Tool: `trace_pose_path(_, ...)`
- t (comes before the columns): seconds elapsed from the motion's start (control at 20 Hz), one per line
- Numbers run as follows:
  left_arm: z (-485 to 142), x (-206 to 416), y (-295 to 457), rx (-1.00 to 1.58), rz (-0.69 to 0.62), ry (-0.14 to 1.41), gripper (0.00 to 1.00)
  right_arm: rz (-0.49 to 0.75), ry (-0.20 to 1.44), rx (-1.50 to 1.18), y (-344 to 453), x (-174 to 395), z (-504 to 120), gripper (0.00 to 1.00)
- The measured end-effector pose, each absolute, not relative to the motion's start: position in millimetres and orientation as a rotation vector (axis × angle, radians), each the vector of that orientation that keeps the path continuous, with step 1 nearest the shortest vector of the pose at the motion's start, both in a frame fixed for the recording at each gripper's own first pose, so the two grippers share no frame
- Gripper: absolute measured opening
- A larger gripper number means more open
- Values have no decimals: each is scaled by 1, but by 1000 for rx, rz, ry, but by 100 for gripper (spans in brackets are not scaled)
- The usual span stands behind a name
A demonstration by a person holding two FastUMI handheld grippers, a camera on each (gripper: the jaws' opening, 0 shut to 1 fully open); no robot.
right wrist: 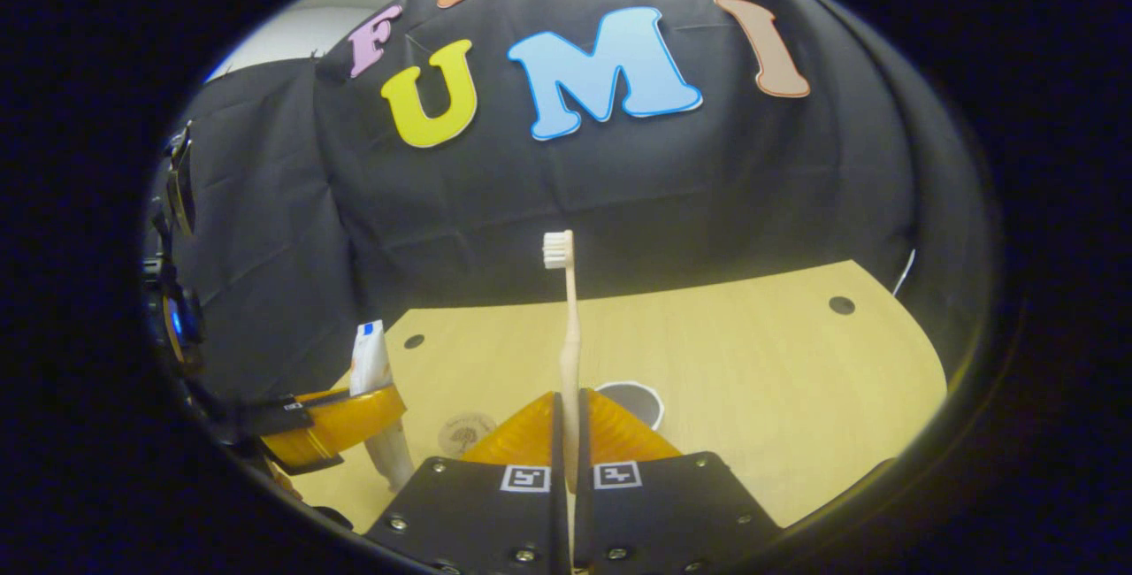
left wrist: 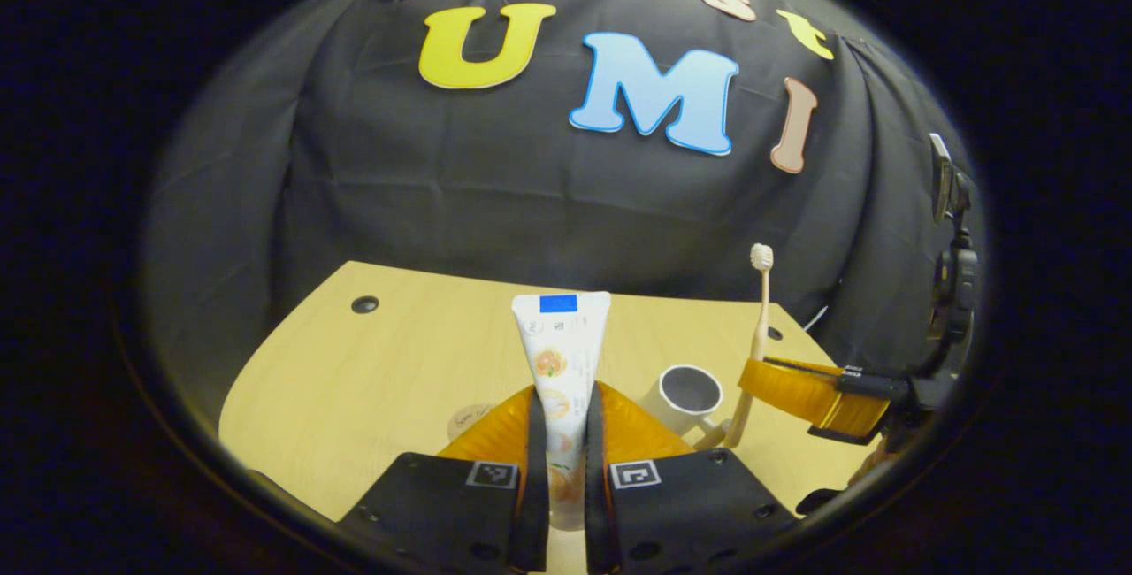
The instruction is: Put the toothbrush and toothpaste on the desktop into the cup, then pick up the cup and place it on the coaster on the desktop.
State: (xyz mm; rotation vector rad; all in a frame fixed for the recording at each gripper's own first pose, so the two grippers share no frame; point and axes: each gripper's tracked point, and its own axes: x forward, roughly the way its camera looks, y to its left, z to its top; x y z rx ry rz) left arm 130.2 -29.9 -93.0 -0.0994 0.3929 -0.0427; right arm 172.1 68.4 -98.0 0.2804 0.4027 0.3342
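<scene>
The left tool (left wrist: 566,433) pinches the white printed plastic toothpaste tube (left wrist: 561,336) upright above the pale wooden bench (left wrist: 398,354). The right tool (right wrist: 570,433) pinches the slim beige toothbrush (right wrist: 569,327), bristles up. Both are held vertical, evidently for dropping into the white cup (left wrist: 688,394) near mid-bench. The round pale coaster (right wrist: 466,430) lies just beside the cup.

In the right gripper view the cup (right wrist: 630,401) is mostly hidden behind the right tongs (right wrist: 567,433), and the coaster (right wrist: 466,432) is partly covered. The toothpaste (left wrist: 561,380) has its lower end hidden between the left tongs (left wrist: 562,460).
</scene>
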Motion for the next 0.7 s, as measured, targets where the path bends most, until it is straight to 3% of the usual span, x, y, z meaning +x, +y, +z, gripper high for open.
trace_pose_path(0.4, -87, 127, -32, -155, -31, 349, 23, 331, 263, 192, 69, 214, -91, 3)
trace_pose_path(0.7, -90, 123, -15, -164, 5, 361, 24, 314, 303, 155, 71, 237, -119, 3)
